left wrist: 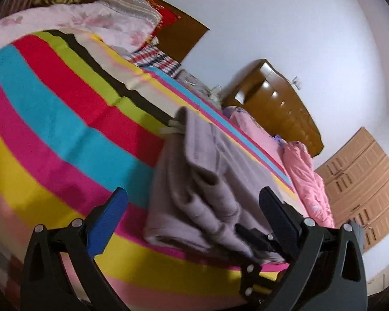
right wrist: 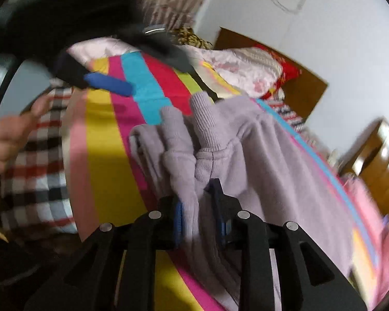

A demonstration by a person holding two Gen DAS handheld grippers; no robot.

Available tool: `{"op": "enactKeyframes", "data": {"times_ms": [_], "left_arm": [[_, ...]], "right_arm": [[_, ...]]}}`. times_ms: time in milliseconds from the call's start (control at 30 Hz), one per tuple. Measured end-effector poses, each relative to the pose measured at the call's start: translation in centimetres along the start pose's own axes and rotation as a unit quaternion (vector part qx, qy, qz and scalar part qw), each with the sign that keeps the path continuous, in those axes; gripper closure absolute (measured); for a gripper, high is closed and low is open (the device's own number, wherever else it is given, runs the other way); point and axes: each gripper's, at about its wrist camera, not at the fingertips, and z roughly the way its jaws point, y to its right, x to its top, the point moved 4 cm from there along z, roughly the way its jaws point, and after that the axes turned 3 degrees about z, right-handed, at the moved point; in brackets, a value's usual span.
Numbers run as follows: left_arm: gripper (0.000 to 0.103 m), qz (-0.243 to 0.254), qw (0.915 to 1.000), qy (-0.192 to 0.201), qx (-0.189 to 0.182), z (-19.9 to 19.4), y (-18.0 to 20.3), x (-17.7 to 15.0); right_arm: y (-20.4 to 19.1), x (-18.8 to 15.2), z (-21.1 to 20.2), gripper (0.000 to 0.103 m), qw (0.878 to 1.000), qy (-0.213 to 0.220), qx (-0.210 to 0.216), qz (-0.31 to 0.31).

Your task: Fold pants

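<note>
Lilac pants (left wrist: pixel 194 176) lie folded in a thick bundle on the bright striped bed sheet (left wrist: pixel 64 119). My left gripper (left wrist: pixel 193 191) hovers over the near end of the bundle, open wide, with nothing pinched between its fingers. In the right wrist view the ribbed cuffs of the pants (right wrist: pixel 202 129) point away from me. My right gripper (right wrist: pixel 199 207) stands narrowly apart with a hanging fold of the lilac cloth between its blue pads; the cloth brushes the left pad and a slim gap shows at the other. The left gripper (right wrist: pixel 155 77) appears blurred at the upper left.
A pink floral quilt (left wrist: pixel 90 23) and pillows are heaped against the brown headboard (left wrist: pixel 184 33). A pink garment (left wrist: pixel 306 181) lies along the bed's far side. A wooden dresser (left wrist: pixel 272 103) and a wardrobe (left wrist: pixel 363 181) stand beyond. A person's hand (right wrist: pixel 10 140) and checked cloth (right wrist: pixel 33 181) are left.
</note>
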Motion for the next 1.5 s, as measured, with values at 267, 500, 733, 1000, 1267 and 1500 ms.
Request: {"op": "enactKeyframes", "data": {"times_ms": [267,500,733,1000,1267,1500], "left_arm": [[0.003,0.030,0.9995,-0.001,0.001,1.2,1.9,0.7],[0.043,0.085,0.9942,-0.060,0.027,5.9,3.8,0.7],[0.069,0.115,0.9896,-0.048,0.071,5.6,3.7,0.4],[0.098,0.116,0.9914,-0.029,0.054,4.3,3.6,1.3],[0.099,0.107,0.9921,-0.024,0.061,0.9,3.2,1.7],[0.098,0.084,0.9912,-0.044,0.093,2.2,0.7,0.0]], "right_arm": [[6.4,-2.6,-6.6,0.033,0.982,0.056,0.092,0.152],[11.9,-5.5,-7.8,0.033,0.969,0.047,0.023,0.242],[13.8,-8.5,-6.8,0.032,0.959,0.016,-0.011,0.281],[15.1,-9.8,-6.7,0.032,0.945,0.019,-0.013,0.326],[16.4,-10.2,-7.4,0.031,0.943,0.026,-0.026,0.330],[15.7,-10.3,-7.6,0.030,0.948,0.017,-0.027,0.316]]}}
